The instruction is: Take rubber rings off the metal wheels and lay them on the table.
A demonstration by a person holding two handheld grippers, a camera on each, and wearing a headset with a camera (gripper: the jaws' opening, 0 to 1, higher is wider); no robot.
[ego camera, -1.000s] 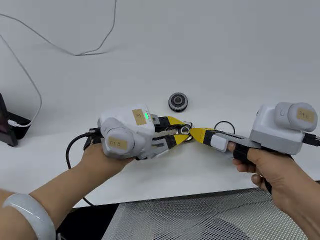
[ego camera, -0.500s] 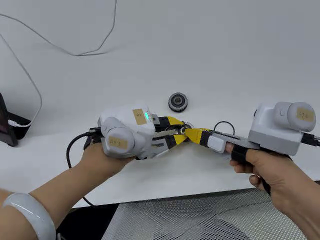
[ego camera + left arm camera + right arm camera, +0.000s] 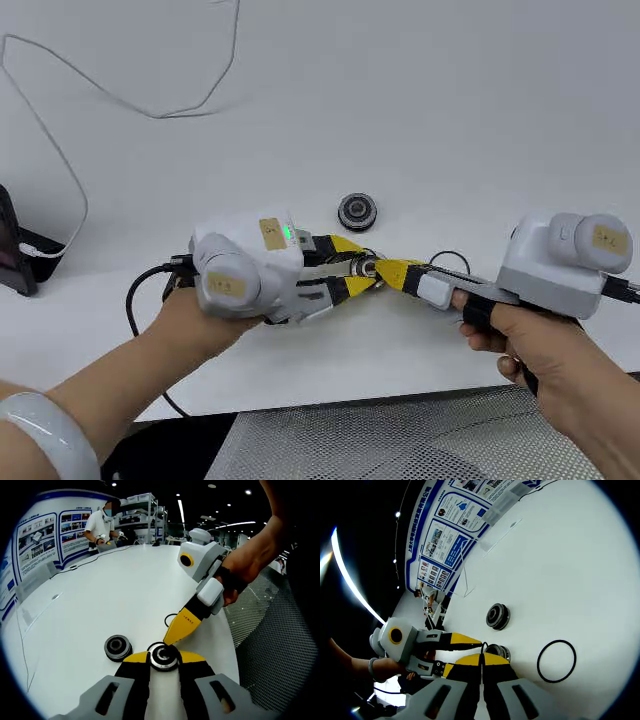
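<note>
A: In the left gripper (image 3: 352, 272)?
B: A metal wheel (image 3: 163, 657), clamped between both yellow jaws, over the white table (image 3: 480, 120).
A: And the right gripper (image 3: 481, 659)?
B: Jaws pressed together, tips against that wheel's rim, pinching a thin black rubber ring (image 3: 152, 644) partly lifted off it.
A: Elsewhere on the table?
B: A second wheel (image 3: 357, 211) lying flat just beyond the grippers, dark outer band in place. A loose ring (image 3: 556, 661) flat on the surface beside the right gripper's jaws, apart from both wheels.
A: Further off?
B: A white cable (image 3: 160, 116) looping across the far left, and a black device (image 3: 8, 250) at the left edge. A pale bangle (image 3: 45, 440) on the left wrist.
</note>
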